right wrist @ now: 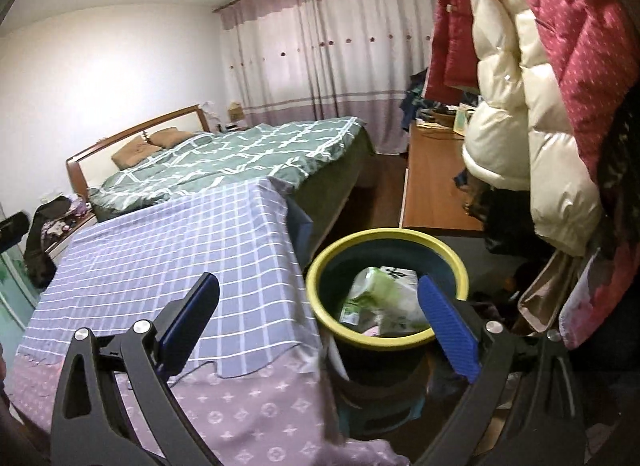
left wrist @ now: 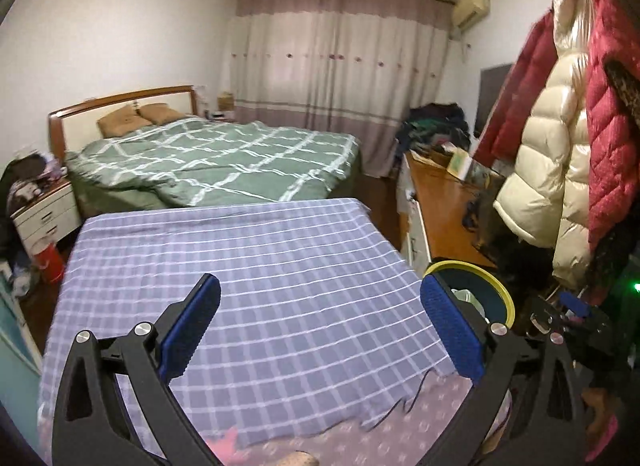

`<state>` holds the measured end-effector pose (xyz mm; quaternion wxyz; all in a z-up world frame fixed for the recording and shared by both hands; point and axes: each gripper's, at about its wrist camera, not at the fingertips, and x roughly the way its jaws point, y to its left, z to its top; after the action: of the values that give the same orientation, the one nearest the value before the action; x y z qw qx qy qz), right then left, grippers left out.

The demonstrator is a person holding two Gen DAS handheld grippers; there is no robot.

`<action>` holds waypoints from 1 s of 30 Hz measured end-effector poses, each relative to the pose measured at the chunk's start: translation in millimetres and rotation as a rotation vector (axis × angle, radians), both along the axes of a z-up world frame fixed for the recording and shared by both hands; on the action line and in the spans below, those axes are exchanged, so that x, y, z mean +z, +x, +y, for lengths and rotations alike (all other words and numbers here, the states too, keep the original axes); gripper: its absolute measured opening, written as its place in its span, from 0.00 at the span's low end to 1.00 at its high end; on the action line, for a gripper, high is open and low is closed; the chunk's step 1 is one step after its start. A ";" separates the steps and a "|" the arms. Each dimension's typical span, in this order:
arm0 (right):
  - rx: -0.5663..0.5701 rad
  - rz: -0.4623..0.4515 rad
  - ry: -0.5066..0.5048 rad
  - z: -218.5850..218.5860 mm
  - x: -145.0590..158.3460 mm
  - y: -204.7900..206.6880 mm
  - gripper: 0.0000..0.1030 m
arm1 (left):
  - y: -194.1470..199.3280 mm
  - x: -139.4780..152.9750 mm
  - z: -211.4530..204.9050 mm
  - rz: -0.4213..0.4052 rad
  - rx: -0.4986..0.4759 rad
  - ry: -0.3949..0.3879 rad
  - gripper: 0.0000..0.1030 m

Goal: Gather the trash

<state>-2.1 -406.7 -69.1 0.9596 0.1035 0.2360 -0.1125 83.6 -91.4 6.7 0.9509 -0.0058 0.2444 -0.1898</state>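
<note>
A dark bin with a yellow rim (right wrist: pixel 320 306) stands right of the table. Green and white packaging trash (right wrist: pixel 380 298) lies inside it. My right gripper (right wrist: pixel 320 298) is open and empty, held above the bin's left rim and the table edge. My left gripper (left wrist: pixel 320 302) is open and empty above the blue checked tablecloth (left wrist: pixel 240 258). The bin's yellow rim (left wrist: pixel 506 290) shows behind the left gripper's right finger. No loose trash shows on the cloth.
A bed with a green checked cover (left wrist: pixel 224 157) lies beyond the table. A wooden desk (left wrist: pixel 444 205) with clutter stands at right. Puffy coats (right wrist: pixel 520 105) hang close above the bin. A nightstand (left wrist: pixel 44 213) and a red bucket (left wrist: pixel 50 262) are at left.
</note>
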 end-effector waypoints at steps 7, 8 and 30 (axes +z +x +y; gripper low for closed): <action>0.058 -0.015 -0.041 25.0 10.3 -8.5 0.92 | -59.7 9.8 59.7 -0.081 0.144 0.002 0.95; 0.066 -0.017 -0.041 28.2 11.0 -10.1 0.92 | -66.8 11.2 67.7 -0.088 0.161 -0.007 0.95; 0.131 -0.021 -0.037 49.2 19.1 -12.9 0.92 | -92.2 11.4 82.1 -0.104 0.232 -0.013 0.95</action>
<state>-15.1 -357.5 -50.0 0.9691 0.0715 0.2301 -0.0529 -8.5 -9.3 18.1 0.9778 -0.0305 0.1913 -0.0799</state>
